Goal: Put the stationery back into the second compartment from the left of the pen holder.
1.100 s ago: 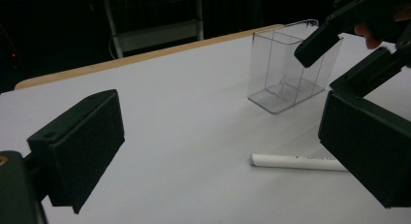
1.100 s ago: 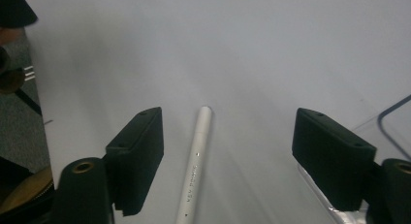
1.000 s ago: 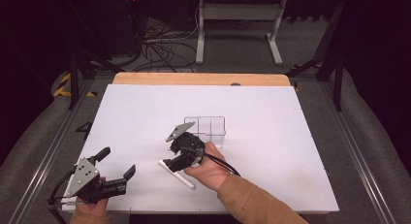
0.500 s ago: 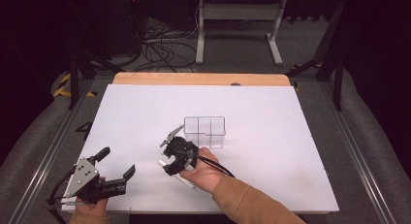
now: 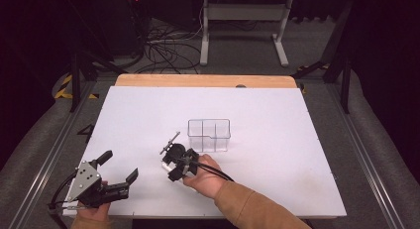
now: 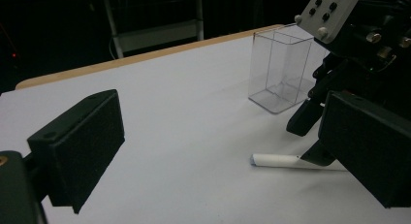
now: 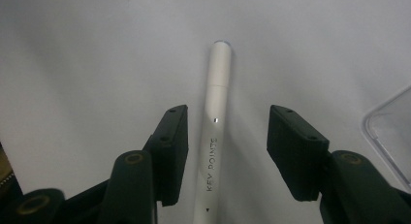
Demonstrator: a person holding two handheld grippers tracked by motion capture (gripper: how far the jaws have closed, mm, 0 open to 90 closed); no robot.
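My right tongs (image 7: 223,136) stand open astride the white pen (image 7: 213,136), which lies flat on the bench (image 5: 297,140) near the clear container (image 5: 209,135). My left tongs (image 5: 119,172) rest open, well apart.

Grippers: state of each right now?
Left gripper: open, holding nothing.
Right gripper: open, jaws either side of the white pen on the table, not yet closed on it.

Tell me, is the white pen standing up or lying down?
Lying down. The white pen rests flat on the table, between the open jaws of the right gripper.
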